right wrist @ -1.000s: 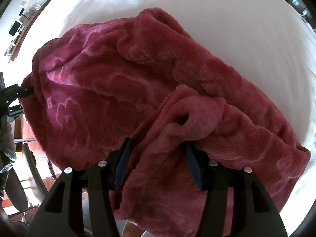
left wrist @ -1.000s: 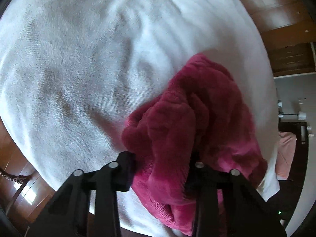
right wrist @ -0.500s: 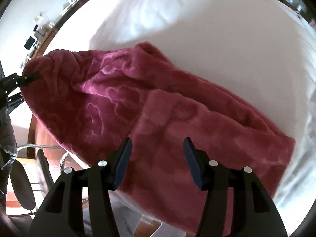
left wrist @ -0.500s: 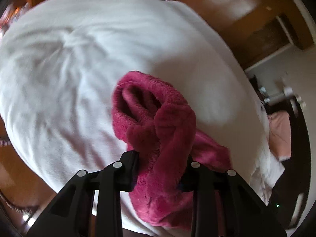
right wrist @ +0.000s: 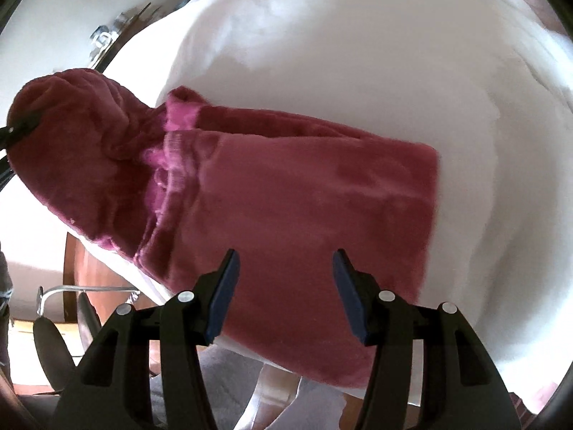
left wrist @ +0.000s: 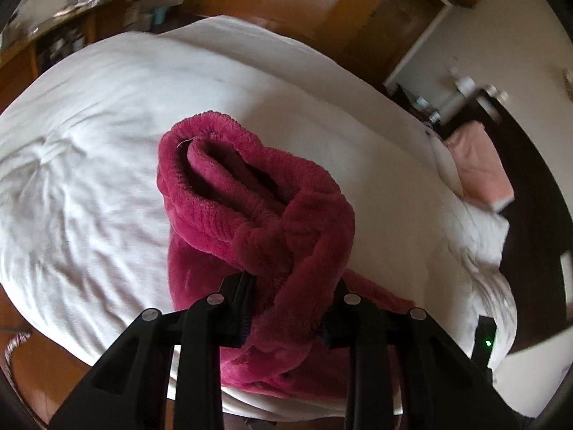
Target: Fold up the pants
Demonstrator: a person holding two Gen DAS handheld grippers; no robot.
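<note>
The pants [right wrist: 293, 200] are dark pink fleece and lie on a white bed [right wrist: 358, 71], one part flat and folded. My left gripper [left wrist: 292, 286] is shut on a bunched end of the pants [left wrist: 258, 208], near a ribbed edge, and holds it up above the bed [left wrist: 89, 161]. In the right wrist view that lifted end [right wrist: 78, 165] hangs at the far left, with the left gripper's tip [right wrist: 21, 125] on it. My right gripper [right wrist: 283, 286] is open and empty, above the flat part near the bed's front edge.
A pink pillow [left wrist: 480, 165] lies at the bed's far right corner. A dark cabinet [left wrist: 519, 179] stands beyond it. A wooden shelf [left wrist: 64, 39] is at the back left. A chair [right wrist: 61, 322] and wood floor are below the bed's front edge.
My right gripper has let go of the pants and opened, and that part now lies flat. My left gripper has lifted its bunched end higher and tilted toward the room.
</note>
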